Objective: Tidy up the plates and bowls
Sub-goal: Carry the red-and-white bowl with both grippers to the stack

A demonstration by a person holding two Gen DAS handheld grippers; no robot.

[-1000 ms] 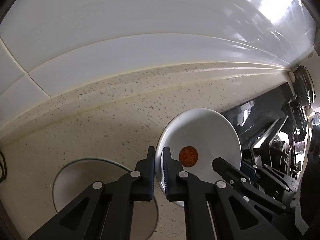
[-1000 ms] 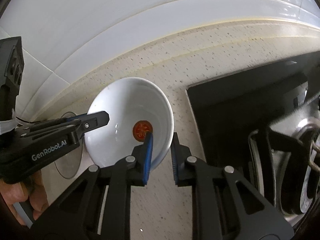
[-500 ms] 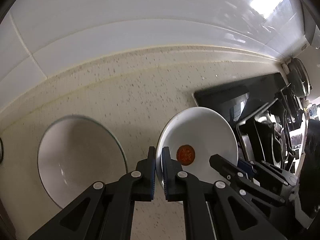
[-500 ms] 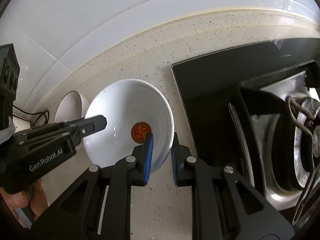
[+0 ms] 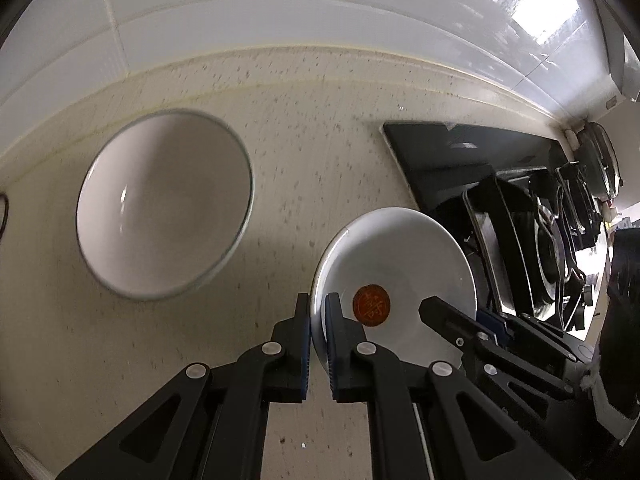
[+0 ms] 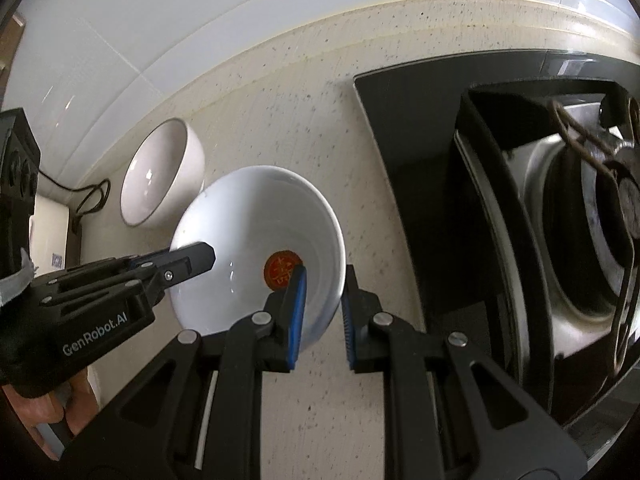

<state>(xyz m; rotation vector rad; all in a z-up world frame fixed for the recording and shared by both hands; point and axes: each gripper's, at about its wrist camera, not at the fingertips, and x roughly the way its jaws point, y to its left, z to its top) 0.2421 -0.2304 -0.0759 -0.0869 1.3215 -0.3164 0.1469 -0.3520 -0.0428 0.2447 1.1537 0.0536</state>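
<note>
1. Take the black stove (image 5: 500, 184) as your landmark. It sits at the right end of the speckled countertop (image 5: 320, 128), against the white tiled wall (image 5: 280, 12).
2. Farthest left of the stove, note the grey-rimmed bowl (image 5: 164, 208). It rests on the countertop, well apart from the stove and touched by neither gripper.
3. Between that bowl and the stove, find the white bowl (image 5: 400, 264) with the red round mark (image 5: 371, 305) on its inner floor. In the right wrist view its near edge overlaps the grey-rimmed bowl (image 6: 160, 172).
4. Check your left gripper (image 5: 318, 320). Its jaws are closed almost fully, pinching the thin rim of the white bowl on the side away from the stove.
5. Check your right gripper (image 6: 323, 304). Its jaws are closed on the white bowl's wall on the side toward the stove: one blue pad (image 6: 298, 312) is inside the bowl beside the red mark, the other outside.
6. Both grippers point steeply down at the countertop. A hand (image 6: 44, 412) shows below the left gripper in the right wrist view.
</note>
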